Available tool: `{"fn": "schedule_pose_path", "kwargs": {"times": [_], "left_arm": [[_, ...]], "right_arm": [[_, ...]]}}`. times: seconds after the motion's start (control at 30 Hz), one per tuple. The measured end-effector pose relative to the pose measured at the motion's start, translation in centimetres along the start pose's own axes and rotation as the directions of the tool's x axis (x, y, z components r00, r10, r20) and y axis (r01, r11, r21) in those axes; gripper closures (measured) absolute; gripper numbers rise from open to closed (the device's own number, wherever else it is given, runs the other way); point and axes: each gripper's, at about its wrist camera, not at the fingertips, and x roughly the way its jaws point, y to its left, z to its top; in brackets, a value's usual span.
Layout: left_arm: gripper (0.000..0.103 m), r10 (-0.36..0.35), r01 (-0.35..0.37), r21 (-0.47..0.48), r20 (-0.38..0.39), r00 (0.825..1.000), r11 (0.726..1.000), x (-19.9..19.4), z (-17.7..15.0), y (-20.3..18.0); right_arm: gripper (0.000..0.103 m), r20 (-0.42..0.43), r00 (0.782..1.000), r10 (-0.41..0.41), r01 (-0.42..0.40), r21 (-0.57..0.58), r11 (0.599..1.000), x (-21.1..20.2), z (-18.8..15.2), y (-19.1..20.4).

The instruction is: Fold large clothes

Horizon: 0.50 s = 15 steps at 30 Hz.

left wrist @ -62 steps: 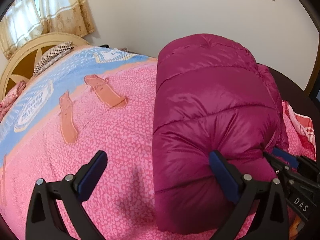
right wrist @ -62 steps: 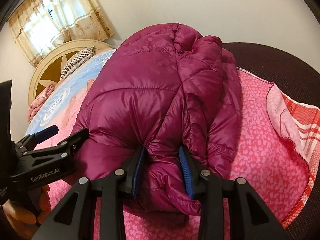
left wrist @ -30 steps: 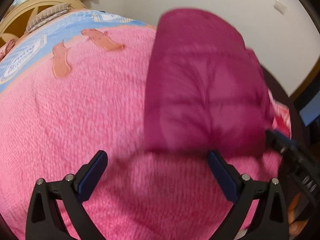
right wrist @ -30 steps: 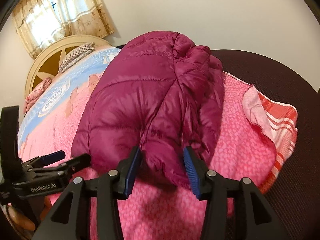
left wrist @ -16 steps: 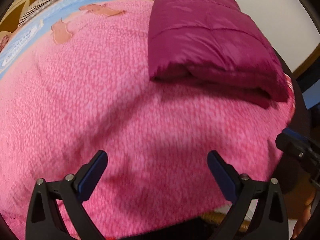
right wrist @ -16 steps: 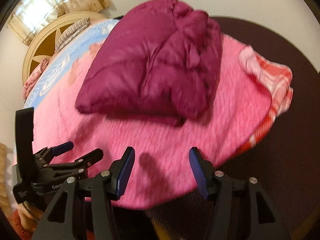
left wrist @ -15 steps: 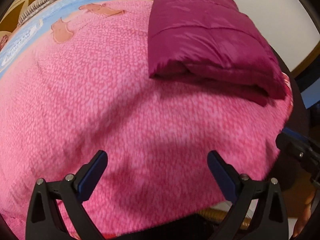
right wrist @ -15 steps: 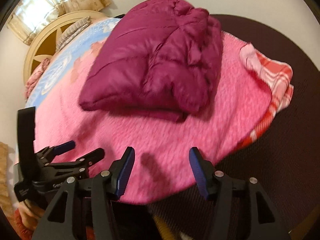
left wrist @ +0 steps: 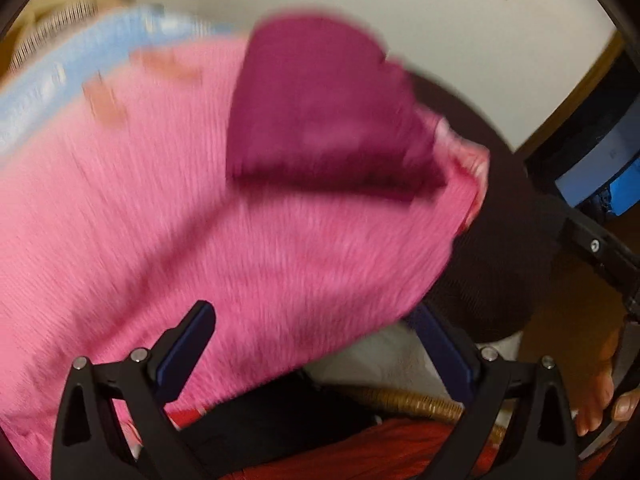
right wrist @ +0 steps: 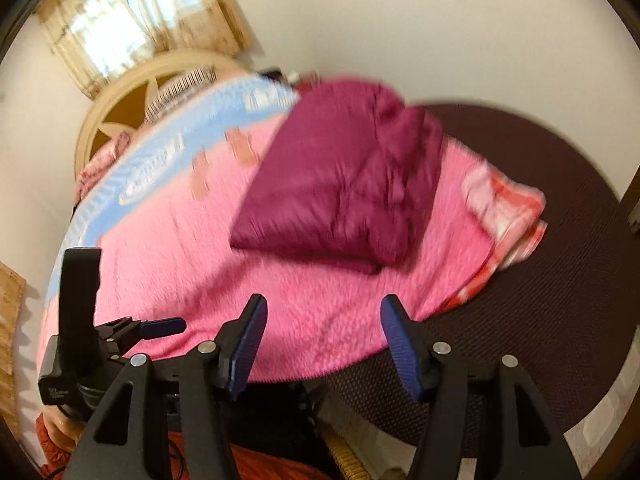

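A folded magenta puffer jacket (left wrist: 320, 108) lies on the pink blanket (left wrist: 200, 220) of the bed; it also shows in the right wrist view (right wrist: 344, 184). My left gripper (left wrist: 316, 356) is open and empty, held back past the blanket's near edge, well clear of the jacket. It also shows at the lower left of the right wrist view (right wrist: 160, 326). My right gripper (right wrist: 324, 344) is open and empty, also back at the near edge of the bed. Both views are blurred by motion.
A red-checked cloth (right wrist: 508, 204) sticks out under the blanket at the right. A dark mattress surface (right wrist: 540, 280) lies to the right. A cream headboard (right wrist: 132, 96) and curtains (right wrist: 136, 16) stand at the far left. A wicker item (left wrist: 412, 402) sits below.
Both grippers have let go of the jacket and pulled back from it toward the near edge of the bed. The jacket stays folded on the blanket.
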Motion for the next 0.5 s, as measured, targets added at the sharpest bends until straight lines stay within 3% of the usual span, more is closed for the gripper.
{"fn": "schedule_pose_path", "kwargs": {"times": [0.07,0.17,0.33,0.4,0.47,0.5], "left_arm": [[0.000,0.025,-0.027,0.020,0.099,0.995,0.999,-1.8,1.7,-0.1],[0.000,0.039,-0.051,0.040,0.267,0.963,0.998,-5.4,2.3,-1.3],[0.000,-0.010,-0.018,0.070,0.374,0.927,0.997,-7.0,5.5,-1.0],[0.000,0.006,-0.032,0.060,0.401,0.916,0.998,-7.5,6.0,-1.1],[0.000,0.032,-0.054,0.041,0.427,0.904,0.998,-8.0,6.7,-1.6],[0.000,0.036,-0.058,0.037,0.447,0.894,0.998,-8.0,7.0,-1.9]], "right_arm": [[0.041,0.064,0.998,0.005,-0.005,0.004,1.000,-1.8,1.0,0.3],[0.032,0.178,0.984,0.008,-0.009,0.004,1.000,-4.8,1.8,0.8],[0.024,0.344,0.939,-0.013,0.016,-0.007,1.000,-8.4,2.6,1.8],[0.024,0.395,0.919,-0.013,0.023,-0.020,1.000,-9.2,2.9,2.2],[0.024,0.479,0.878,-0.010,0.025,-0.025,0.999,-10.3,2.8,2.7],[0.023,0.530,0.848,-0.013,0.034,-0.029,0.999,-10.9,2.6,2.9]]}}
